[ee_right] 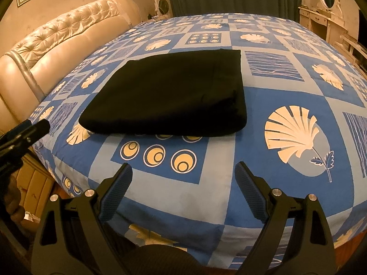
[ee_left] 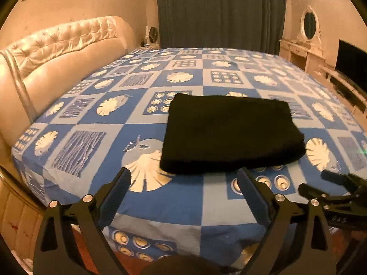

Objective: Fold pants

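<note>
Both pairs of fingers stand spread and hold nothing: the left gripper (ee_left: 184, 178) and right gripper (ee_right: 183, 174) hover level above the near edge of the blue-and-white patterned bedsheet (ee_right: 286, 96). Just beyond lie the black folded pants (ee_left: 231, 133), flat.

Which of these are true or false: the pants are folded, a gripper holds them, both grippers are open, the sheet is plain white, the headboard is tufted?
1. The black fabric pants lie folded in a compact rectangle on the bed. True.
2. The right gripper grips them. False: it is apart from them.
3. The left gripper is open too. True.
4. The bed sheet is plain white. False: blue patterned squares.
5. The cream headboard is tufted. True.
</note>
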{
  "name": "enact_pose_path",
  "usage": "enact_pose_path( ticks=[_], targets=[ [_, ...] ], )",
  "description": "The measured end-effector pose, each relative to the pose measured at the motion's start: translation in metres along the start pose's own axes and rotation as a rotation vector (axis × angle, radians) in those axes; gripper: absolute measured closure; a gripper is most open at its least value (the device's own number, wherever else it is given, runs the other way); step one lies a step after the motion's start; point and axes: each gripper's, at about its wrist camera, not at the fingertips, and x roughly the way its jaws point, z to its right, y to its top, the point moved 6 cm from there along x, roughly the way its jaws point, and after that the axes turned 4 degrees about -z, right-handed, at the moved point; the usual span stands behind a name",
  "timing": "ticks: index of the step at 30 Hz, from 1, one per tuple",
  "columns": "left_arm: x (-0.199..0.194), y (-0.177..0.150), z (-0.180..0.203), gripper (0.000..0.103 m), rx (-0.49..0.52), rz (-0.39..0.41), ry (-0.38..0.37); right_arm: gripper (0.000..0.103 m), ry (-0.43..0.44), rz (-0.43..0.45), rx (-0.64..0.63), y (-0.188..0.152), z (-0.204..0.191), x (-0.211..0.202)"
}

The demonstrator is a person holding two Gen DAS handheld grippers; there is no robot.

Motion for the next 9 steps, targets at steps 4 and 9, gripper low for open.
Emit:
enact_pose_path(
  ticks=[4,9],
  targets=[
    [0.008,-0.003,-0.006,0.011,-0.049,-0.045,-0.005,0.012,-0.004,0.010,0.013,0.003,0.005,-0.003],
    [0.012,-0.005,-0.005,0.011,-0.033,-0.060,0.012,0.012,-0.006,0.015,0.040,0.007,0.014,-0.004]
  ],
)
